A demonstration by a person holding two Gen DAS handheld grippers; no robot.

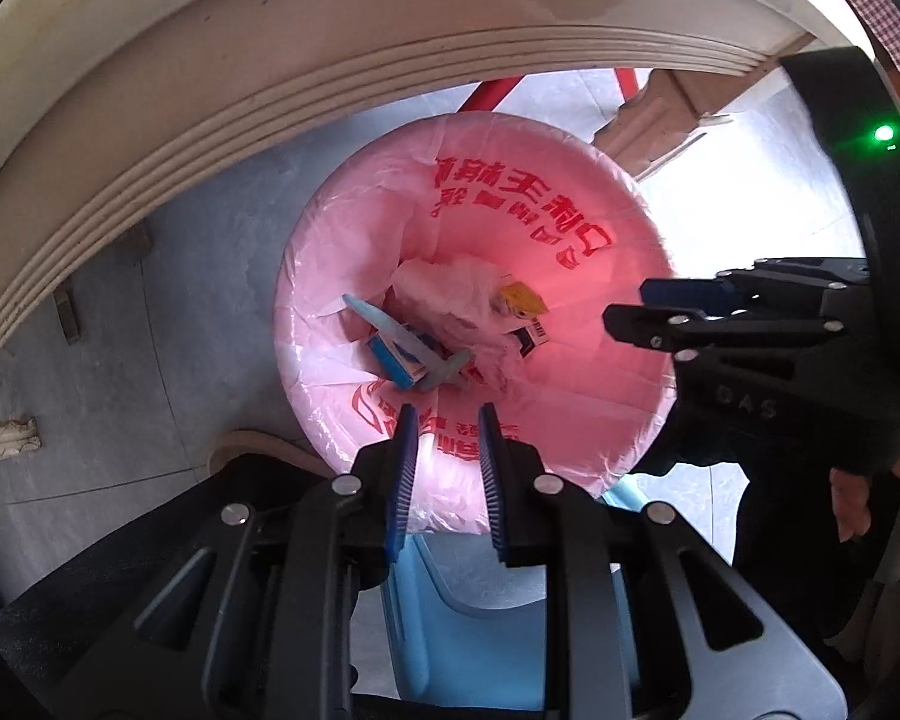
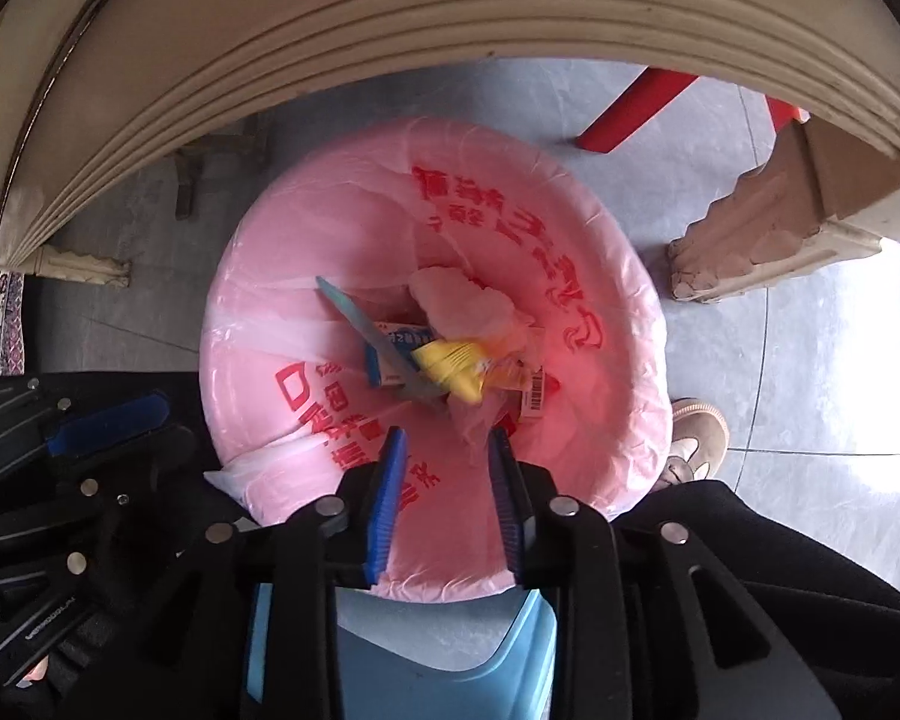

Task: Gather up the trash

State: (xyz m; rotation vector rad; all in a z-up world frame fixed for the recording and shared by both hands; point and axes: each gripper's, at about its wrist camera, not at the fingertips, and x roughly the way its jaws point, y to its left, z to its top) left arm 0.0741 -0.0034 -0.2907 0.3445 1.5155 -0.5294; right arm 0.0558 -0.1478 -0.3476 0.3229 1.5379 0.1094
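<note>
A bin lined with a pink plastic bag (image 1: 600, 384) printed in red stands on the floor below both grippers; it also shows in the right wrist view (image 2: 306, 276). Inside lie a blue box (image 1: 393, 363), a pale blue strip (image 2: 354, 315), crumpled white paper (image 2: 462, 297), a yellow wrapper (image 2: 456, 369) and a barcoded scrap (image 2: 537, 390). My left gripper (image 1: 447, 420) is open and empty over the bin's near rim. My right gripper (image 2: 447, 441) is open and empty above the bin; it also shows in the left wrist view (image 1: 630, 306).
A cream table edge (image 1: 210, 90) arches over the bin. A carved table leg (image 2: 768, 234) stands at the right, a red stool leg (image 2: 630, 114) behind. A light blue plastic stool (image 2: 444, 660) is under the grippers. A shoe (image 2: 699, 429) rests on grey floor tiles.
</note>
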